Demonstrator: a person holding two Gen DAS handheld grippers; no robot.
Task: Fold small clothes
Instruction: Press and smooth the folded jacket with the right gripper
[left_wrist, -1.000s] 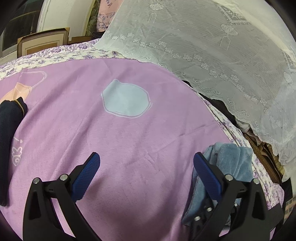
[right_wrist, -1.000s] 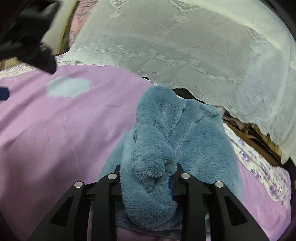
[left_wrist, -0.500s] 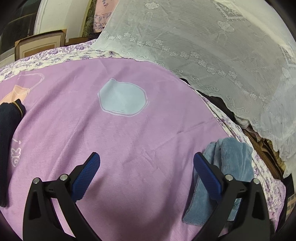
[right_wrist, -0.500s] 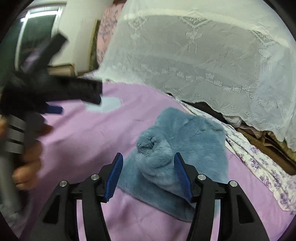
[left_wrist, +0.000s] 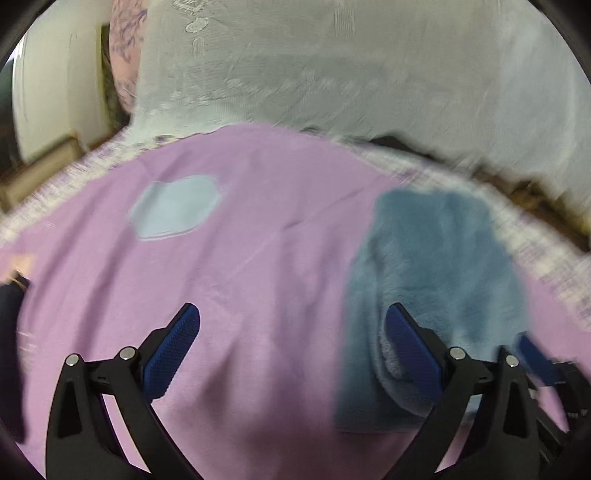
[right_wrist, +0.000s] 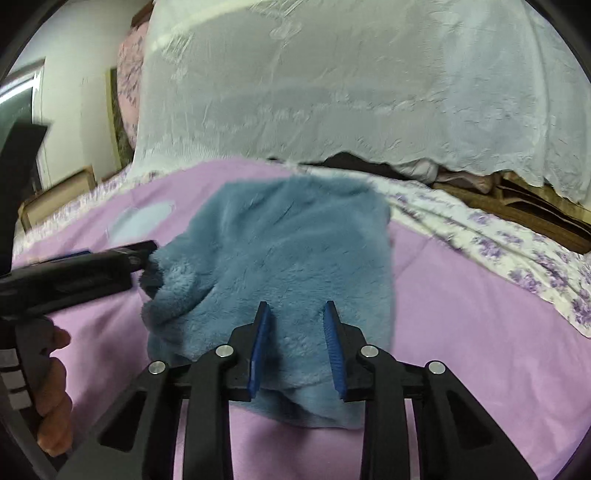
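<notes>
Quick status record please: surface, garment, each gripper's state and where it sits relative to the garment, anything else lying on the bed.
surface: pink-purple bedsheet with a pale blue patch
garment: fluffy blue fleece garment, lying bunched on the sheet
left gripper: open, jaws wide, nothing between them; one finger at the garment's left edge
right gripper: jaws have just been closing, a gap remains; over the garment's near part, pads not pressing it
other: dark garment at the far left, blurred
background: white lace cloth

The fleece garment (right_wrist: 295, 251) lies on the bedspread (right_wrist: 461, 332), right of its round patch (left_wrist: 175, 210).
</notes>
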